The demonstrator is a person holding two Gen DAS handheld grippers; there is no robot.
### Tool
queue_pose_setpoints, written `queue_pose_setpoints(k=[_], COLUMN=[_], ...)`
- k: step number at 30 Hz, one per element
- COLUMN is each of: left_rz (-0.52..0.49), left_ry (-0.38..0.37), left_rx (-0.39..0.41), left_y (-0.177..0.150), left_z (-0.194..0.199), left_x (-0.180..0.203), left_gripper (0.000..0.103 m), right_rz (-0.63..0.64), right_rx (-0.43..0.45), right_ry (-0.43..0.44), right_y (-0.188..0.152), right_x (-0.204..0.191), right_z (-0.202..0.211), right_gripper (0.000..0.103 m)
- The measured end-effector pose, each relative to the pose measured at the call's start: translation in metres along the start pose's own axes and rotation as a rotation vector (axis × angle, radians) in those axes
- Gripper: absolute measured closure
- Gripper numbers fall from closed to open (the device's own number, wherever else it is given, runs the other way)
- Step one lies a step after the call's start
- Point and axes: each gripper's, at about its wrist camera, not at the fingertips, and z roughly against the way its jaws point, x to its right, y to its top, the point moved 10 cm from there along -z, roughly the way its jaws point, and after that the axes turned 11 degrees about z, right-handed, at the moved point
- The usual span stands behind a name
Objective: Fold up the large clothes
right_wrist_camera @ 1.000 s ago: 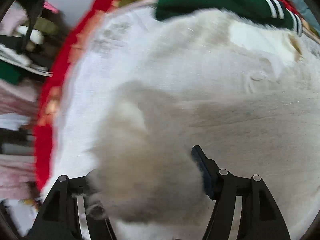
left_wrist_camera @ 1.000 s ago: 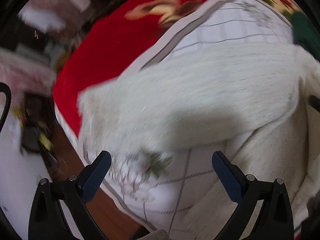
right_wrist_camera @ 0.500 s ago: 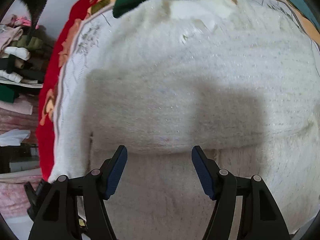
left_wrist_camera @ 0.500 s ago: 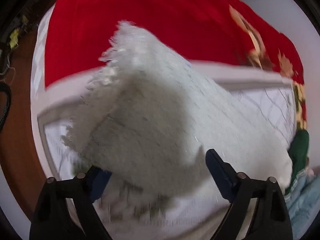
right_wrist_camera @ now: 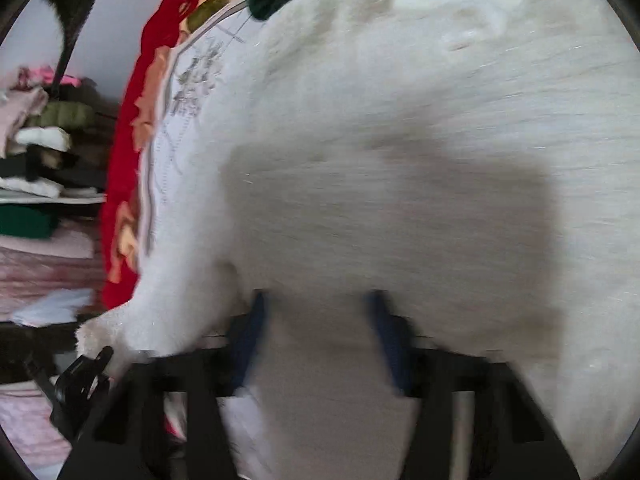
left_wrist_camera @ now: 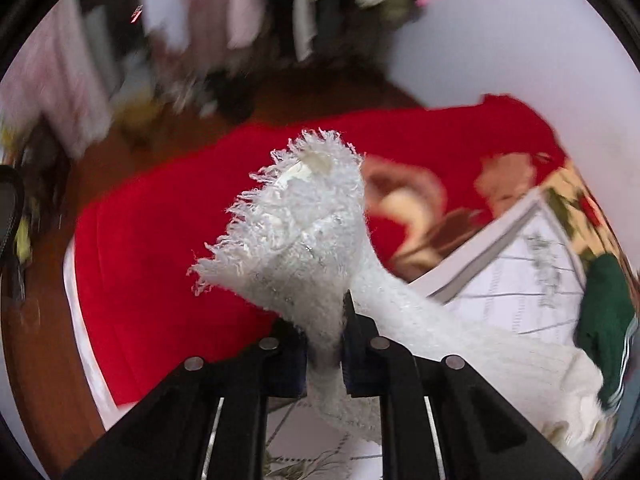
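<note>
Since the earlier frame the left gripper [left_wrist_camera: 325, 346] has gone from wide apart over the white knit sweater [left_wrist_camera: 304, 236] to clamped on its fringed edge, and the view has swung up to take in the room. The right gripper [right_wrist_camera: 316, 340] has just been closing: its jaws now stand narrower, with a ridge of the same sweater between them. That view is blurred, so whether the pads press the cloth cannot be told.

Count: one white sweater, two grippers, one green garment [left_wrist_camera: 604, 320] with white stripes, one red blanket [left_wrist_camera: 168, 248] with a floral border, one white quilted cover [left_wrist_camera: 516, 280].

Left wrist view: the pinched sweater edge stands up from the shut jaws, fringe outward, and the rest trails down to the right onto the quilted cover, which lies on the red blanket. The green garment lies beside the sweater's far end at the right edge.

Right wrist view: the sweater body fills most of the view, spread over the quilted cover; one end hangs over the left edge. Stacked folded clothes [right_wrist_camera: 40, 148] lie on shelves at far left
</note>
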Motion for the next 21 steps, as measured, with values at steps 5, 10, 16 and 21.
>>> queue_pose_setpoints(k=[5,10,16,21], left_rz=[-0.153,-0.34,-0.54,-0.701], left_ry=[-0.083,-0.212,-0.376,-0.447], left_rx=[0.103,0.163,0.081,-0.124], left_y=[0.012,-0.021,-0.142,-0.293], left_z=[0.06,0.126,0.183,0.205], left_x=[0.048,0.139,0.257,0.328], left_gripper=[0.094,0.094,0.094,0.093], right_rz=[-0.065,-0.041,-0.127,-0.214], right_rx=[-0.055,0.021,0.088,0.092], right_ry=[0.053,0.034,-0.055,-0.145], right_y=[0.005,0.001,-0.024,-0.051], right_x=[0.0,0.022,0.134,0.246], right_z=[-0.027,0.04,0.143,0.206], right_gripper=[0.064,0.046,0.045,0.045])
